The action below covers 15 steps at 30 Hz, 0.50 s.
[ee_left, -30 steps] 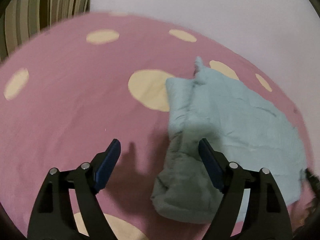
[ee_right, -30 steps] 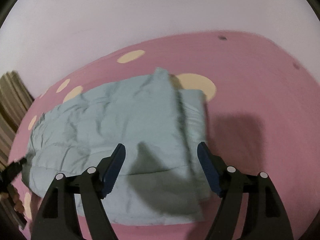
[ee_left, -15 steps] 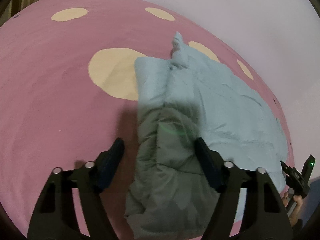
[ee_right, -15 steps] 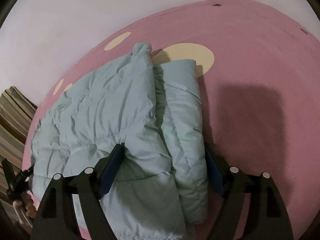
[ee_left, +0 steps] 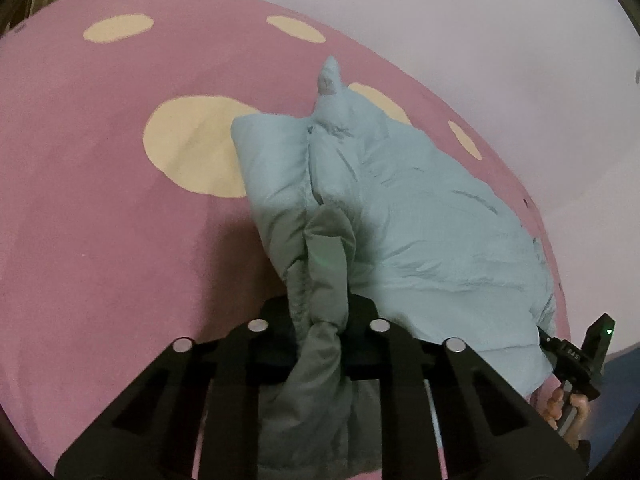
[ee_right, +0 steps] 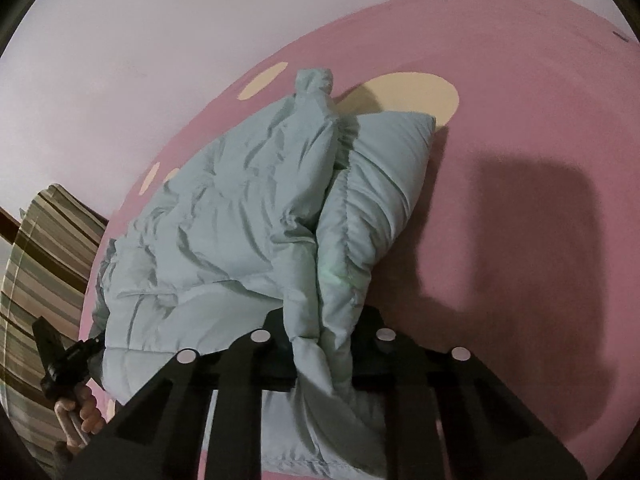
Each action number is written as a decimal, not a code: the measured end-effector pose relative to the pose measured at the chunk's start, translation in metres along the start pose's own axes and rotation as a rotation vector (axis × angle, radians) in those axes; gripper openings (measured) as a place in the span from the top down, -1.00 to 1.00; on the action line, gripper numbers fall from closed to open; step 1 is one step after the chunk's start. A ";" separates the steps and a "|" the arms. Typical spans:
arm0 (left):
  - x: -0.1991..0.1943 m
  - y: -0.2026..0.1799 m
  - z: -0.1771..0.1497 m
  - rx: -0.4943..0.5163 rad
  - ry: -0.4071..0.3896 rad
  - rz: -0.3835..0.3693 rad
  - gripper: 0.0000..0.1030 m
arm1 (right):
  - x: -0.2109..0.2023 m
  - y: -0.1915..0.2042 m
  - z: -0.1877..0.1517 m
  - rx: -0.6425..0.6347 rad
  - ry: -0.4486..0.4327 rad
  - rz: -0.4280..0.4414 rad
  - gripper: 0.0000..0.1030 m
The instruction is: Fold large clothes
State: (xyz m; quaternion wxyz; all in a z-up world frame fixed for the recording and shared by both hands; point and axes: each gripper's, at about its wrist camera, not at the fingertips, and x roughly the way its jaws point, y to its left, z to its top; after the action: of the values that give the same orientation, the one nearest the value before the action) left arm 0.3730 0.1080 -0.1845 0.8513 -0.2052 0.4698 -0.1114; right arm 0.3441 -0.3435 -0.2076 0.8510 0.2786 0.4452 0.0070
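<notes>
A pale blue-green puffy jacket [ee_left: 420, 216] lies folded on a pink bedspread [ee_left: 100, 220] with cream dots. My left gripper [ee_left: 320, 320] is closing, its jaws pinched on a bunched fold at the jacket's left near edge; the fabric bulges out above and below the black fingers. In the right wrist view the same jacket [ee_right: 240, 216] spreads to the left. My right gripper [ee_right: 324, 336] is closing on the thick fold at the jacket's right near edge. Both pairs of pads are hidden by the cloth. Each view shows the other gripper at its lower edge, held by a hand.
A pale wall [ee_left: 480, 40] rises behind the bed. A striped cushion or cloth [ee_right: 40, 264] lies at the bed's left side. Wide bare pink bedspread [ee_right: 540, 160] stretches to the right of the jacket, and more to its left.
Both grippers sank onto the jacket's near edge and went from wide open to pinched on its folds. The fabric has bunched up between the fingers.
</notes>
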 end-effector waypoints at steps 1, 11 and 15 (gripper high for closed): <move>-0.004 -0.002 0.000 0.005 -0.010 0.007 0.76 | -0.002 0.002 -0.001 0.000 -0.002 0.004 0.71; -0.073 0.016 -0.042 -0.005 -0.059 0.042 0.79 | -0.041 0.019 -0.052 -0.027 0.009 0.073 0.74; -0.103 0.034 -0.067 -0.044 -0.063 0.041 0.79 | -0.052 0.024 -0.081 -0.041 0.028 0.091 0.74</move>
State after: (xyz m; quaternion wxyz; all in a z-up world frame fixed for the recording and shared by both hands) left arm 0.2617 0.1607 -0.1539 0.8631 -0.2176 0.4492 -0.0773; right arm 0.2572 -0.2989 -0.1934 0.8491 0.2809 0.4435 0.0587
